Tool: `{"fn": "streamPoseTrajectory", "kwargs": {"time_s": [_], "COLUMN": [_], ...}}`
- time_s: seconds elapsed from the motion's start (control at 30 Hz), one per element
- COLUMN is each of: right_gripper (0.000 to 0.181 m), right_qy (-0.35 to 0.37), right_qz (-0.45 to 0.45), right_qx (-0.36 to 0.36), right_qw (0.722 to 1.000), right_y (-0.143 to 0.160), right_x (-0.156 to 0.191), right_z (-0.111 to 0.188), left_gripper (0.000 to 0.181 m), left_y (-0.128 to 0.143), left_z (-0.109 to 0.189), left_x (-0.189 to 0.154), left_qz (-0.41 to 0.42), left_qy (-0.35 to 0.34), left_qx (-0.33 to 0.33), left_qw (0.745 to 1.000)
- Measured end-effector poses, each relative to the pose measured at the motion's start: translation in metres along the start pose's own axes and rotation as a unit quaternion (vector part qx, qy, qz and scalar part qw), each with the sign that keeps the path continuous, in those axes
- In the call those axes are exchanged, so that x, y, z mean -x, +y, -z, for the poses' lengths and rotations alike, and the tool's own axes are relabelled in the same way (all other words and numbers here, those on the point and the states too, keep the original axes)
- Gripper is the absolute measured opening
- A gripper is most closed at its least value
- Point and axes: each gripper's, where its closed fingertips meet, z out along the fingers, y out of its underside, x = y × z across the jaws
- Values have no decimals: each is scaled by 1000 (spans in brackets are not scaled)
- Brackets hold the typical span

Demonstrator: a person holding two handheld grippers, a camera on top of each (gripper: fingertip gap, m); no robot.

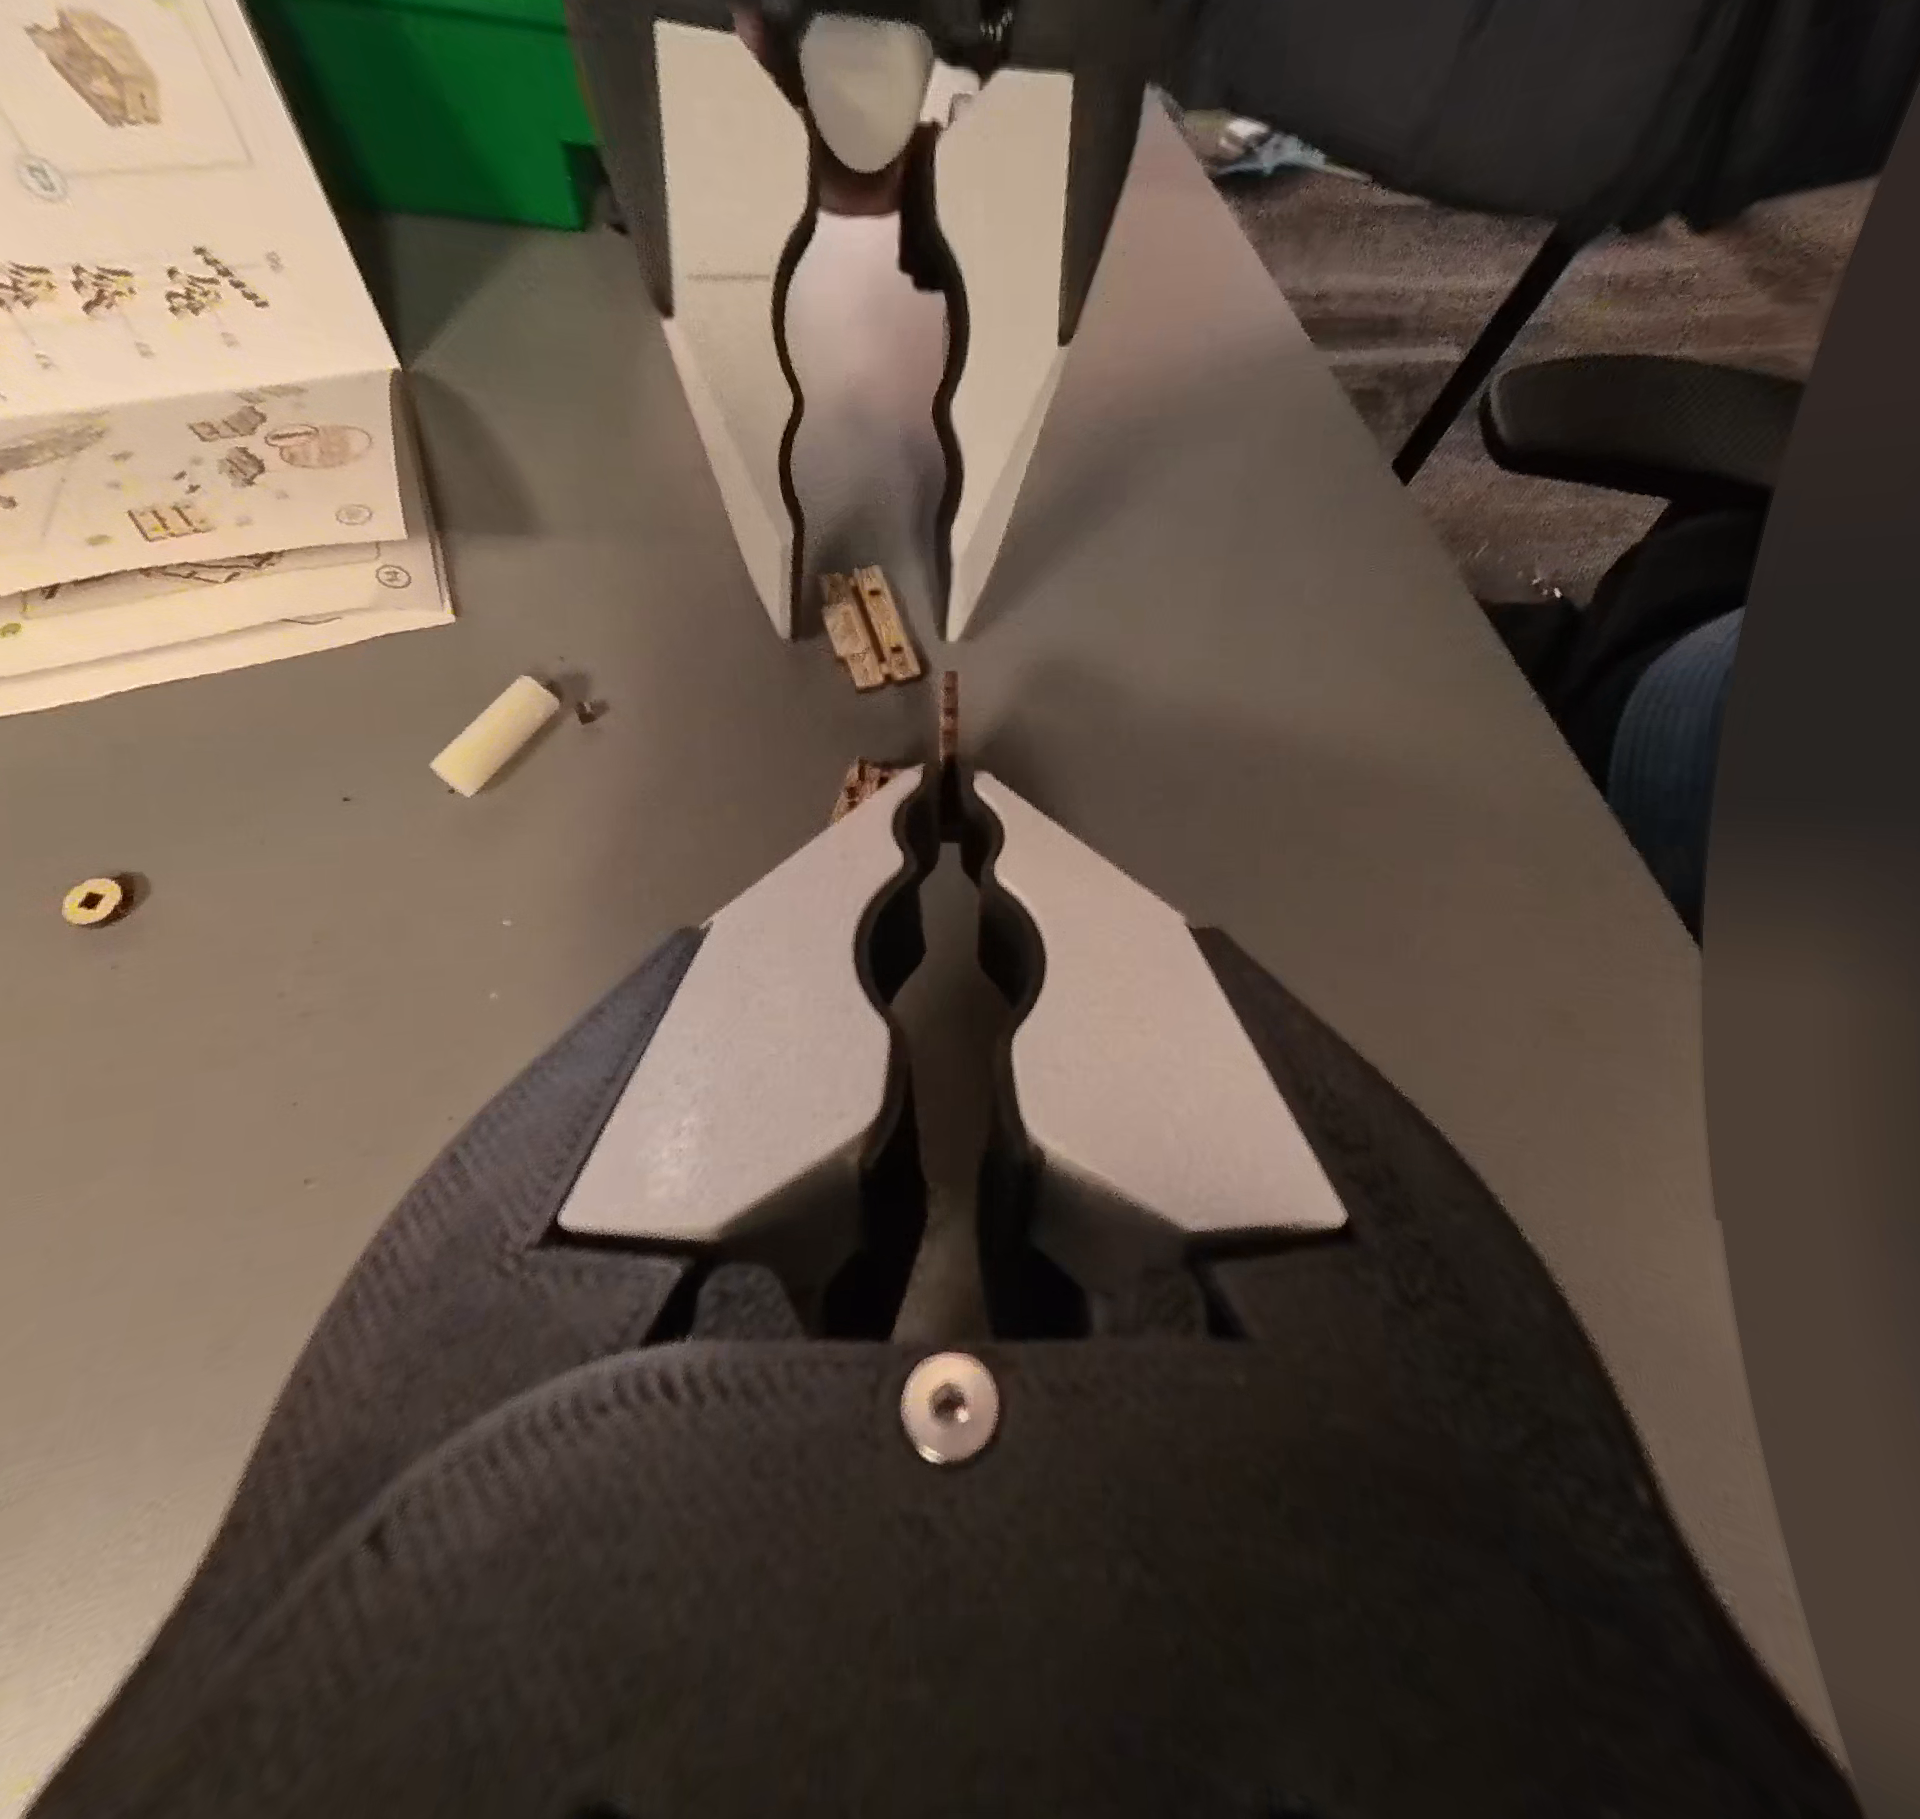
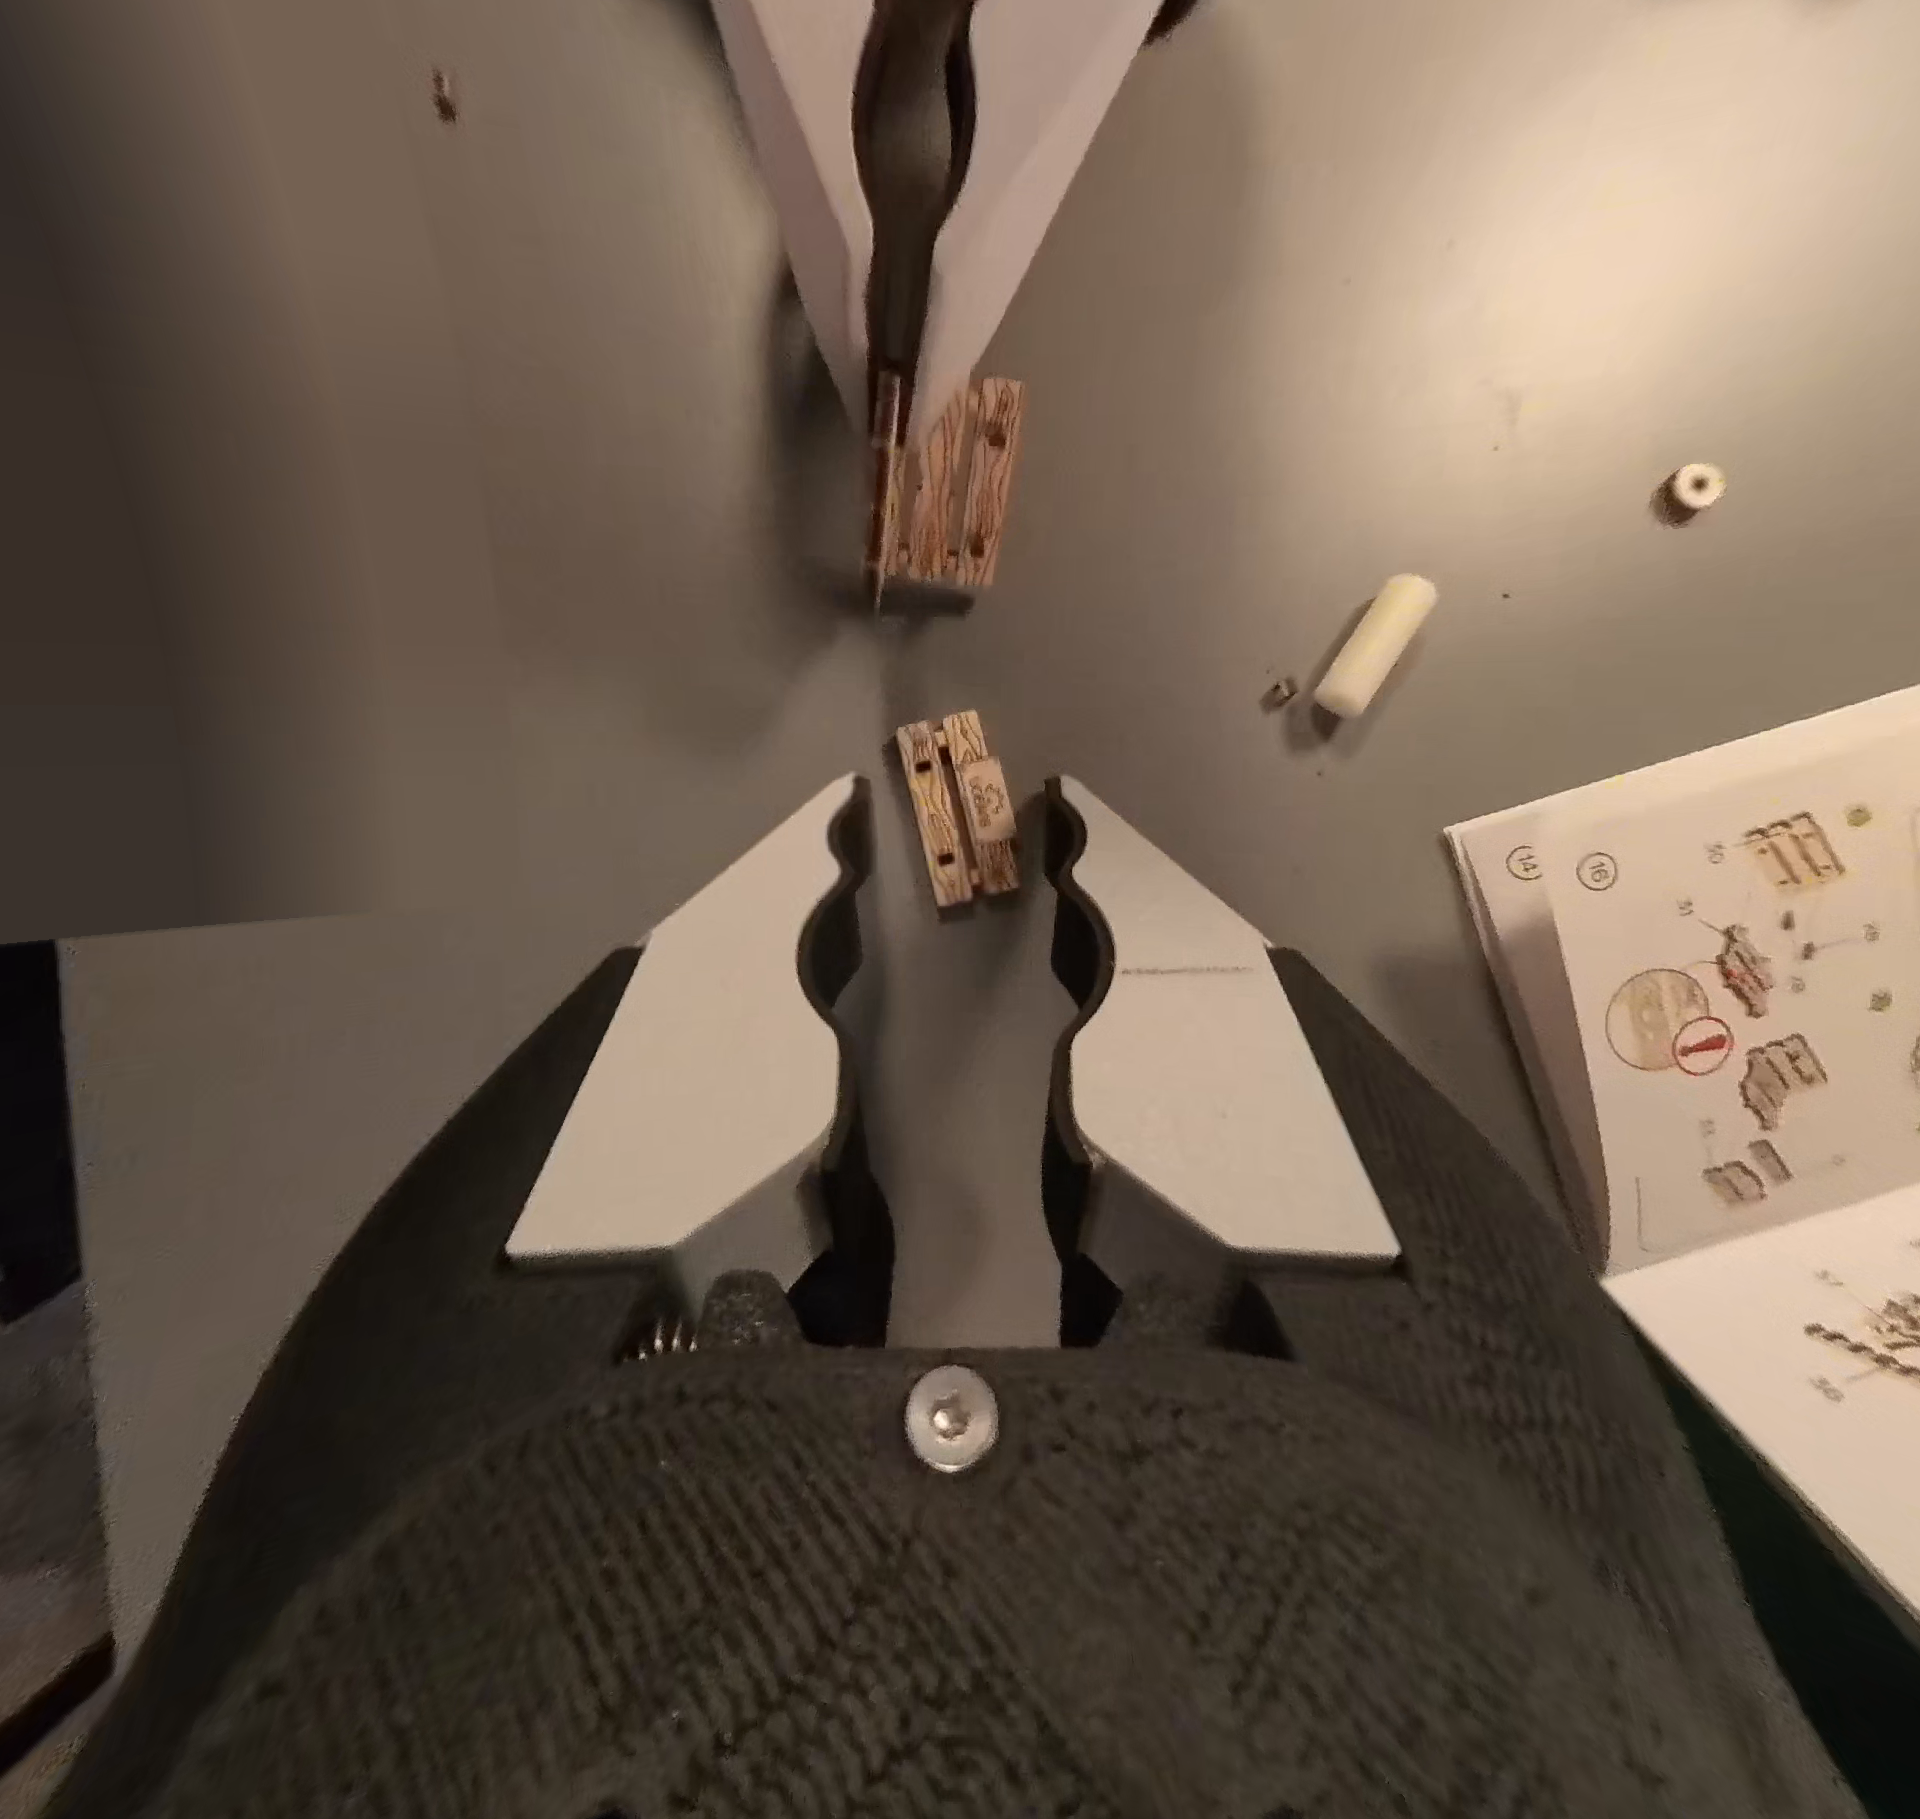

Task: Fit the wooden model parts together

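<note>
My left gripper [image 1: 948, 782] is shut on the thin edge of a wooden panel piece [image 1: 948, 720], which sticks out past the tips. In the right wrist view the same gripper [image 2: 889, 387] comes in from the top and holds this grain-printed panel [image 2: 951, 491] just above the grey table [image 2: 416, 522], with its shadow under it. My right gripper [image 2: 951, 782] is open, and a smaller slotted wooden part [image 2: 958, 824] lies flat on the table between its fingertips. In the left wrist view the right gripper [image 1: 868, 631] faces mine, straddling that part [image 1: 871, 626]. The two wooden pieces are a short gap apart.
A white plastic cylinder [image 1: 488, 735] [image 2: 1371, 642] and a tiny dark bit [image 2: 1278, 694] lie nearby. A round wooden washer [image 1: 99, 902] and a small spool [image 2: 1691, 491] lie farther off. An open instruction booklet [image 1: 187, 367] [image 2: 1714, 1042], a green box [image 1: 416, 55] and the table's right edge [image 1: 1455, 574] bound the space. The left gripper's tips are roughly 6 cm from the right gripper's.
</note>
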Motion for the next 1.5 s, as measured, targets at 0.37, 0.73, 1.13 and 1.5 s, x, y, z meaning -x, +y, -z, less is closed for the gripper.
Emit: {"fn": "streamPoseTrajectory", "kwargs": {"time_s": [0.37,0.73,1.13,1.5], "right_gripper": [16,15,15,15], "right_qy": [17,65,73,79], "right_qz": [-57,-121,-114,-111], "right_qx": [-34,-244,-230,-223], "right_qw": [998,960,964,965], "right_y": [1,-43,-52,-51], "right_x": [2,-6,1,0], "right_z": [0,19,6,4], "left_gripper": [1,1,1,1], "left_y": [2,3,3,4], "left_z": [-1,-2,-2,-2], "left_x": [2,6,8,7], "left_qz": [3,-8,-3,-6], "left_qy": [-6,-31,-35,-36], "left_qx": [8,10,12,14], "left_qw": [1000,999,999,999]}}
